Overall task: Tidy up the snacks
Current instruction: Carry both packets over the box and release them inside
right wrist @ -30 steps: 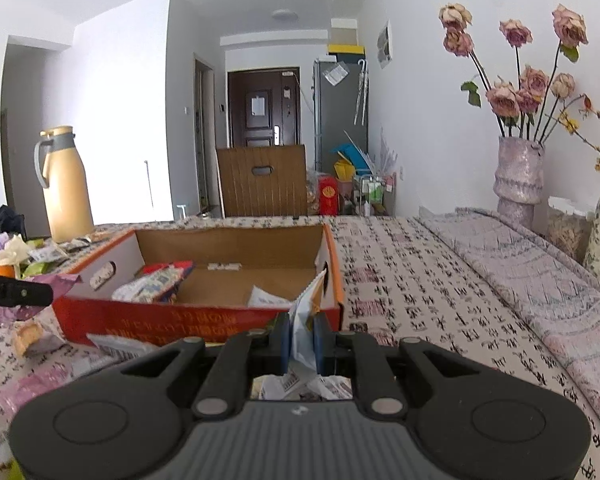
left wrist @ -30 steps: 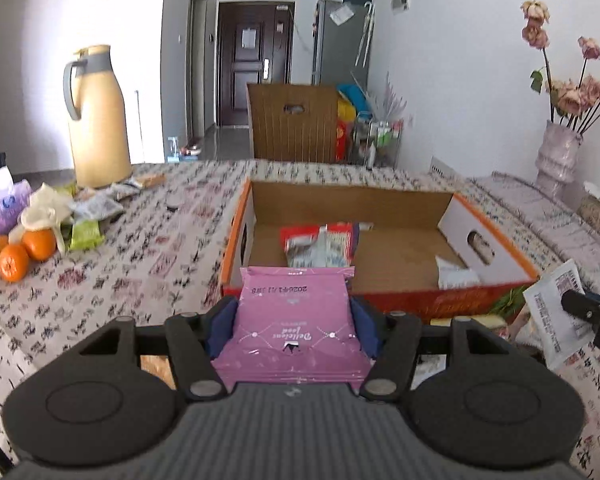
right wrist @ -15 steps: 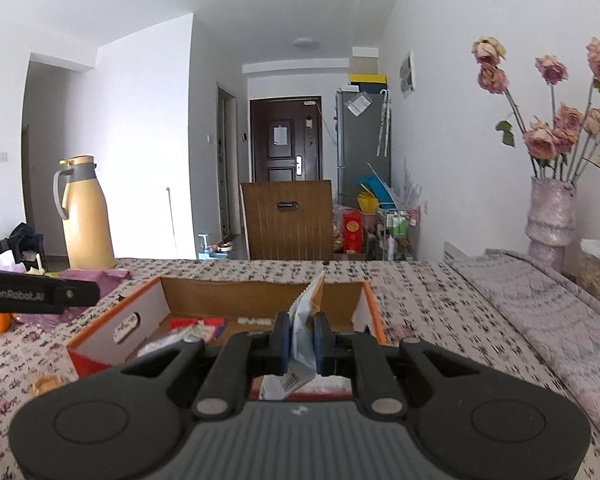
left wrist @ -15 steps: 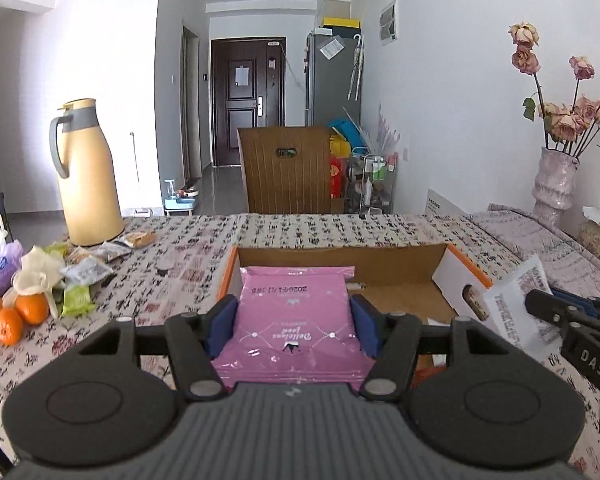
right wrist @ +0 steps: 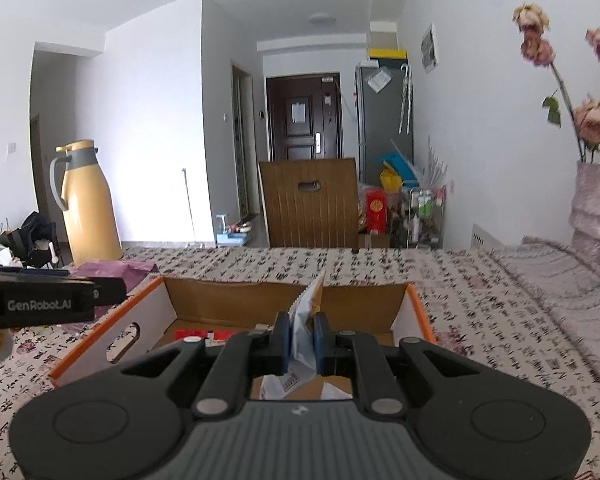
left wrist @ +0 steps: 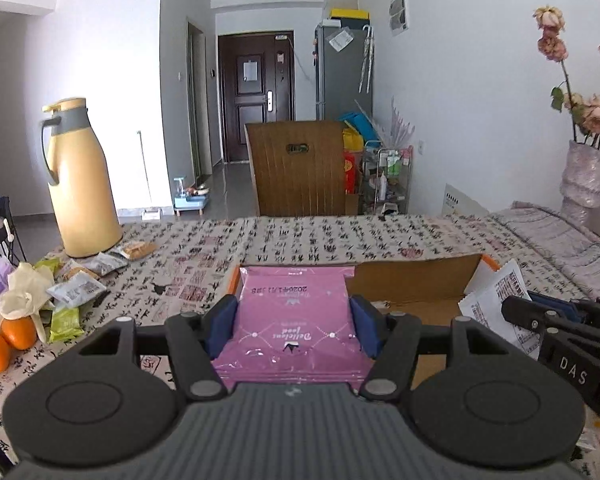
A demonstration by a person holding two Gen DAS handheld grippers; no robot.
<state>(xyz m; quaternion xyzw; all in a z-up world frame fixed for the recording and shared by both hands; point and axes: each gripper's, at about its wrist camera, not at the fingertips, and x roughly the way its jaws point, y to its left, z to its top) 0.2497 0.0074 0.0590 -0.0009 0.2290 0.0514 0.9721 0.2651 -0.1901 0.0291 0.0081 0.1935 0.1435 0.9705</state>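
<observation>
Two snack packets hang over one cardboard box: the pink packet lies flat, long axis toward twelve o'clock, clamped by the left gripper, and the white packet stands edge-up, pinched by the right gripper.

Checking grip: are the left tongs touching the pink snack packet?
Touching. Left wrist view: both blue pads of left tongs press the pink snack packet.

Glossy pink plastic packet, matt cardboard box, printed cloth tablecloth
</observation>
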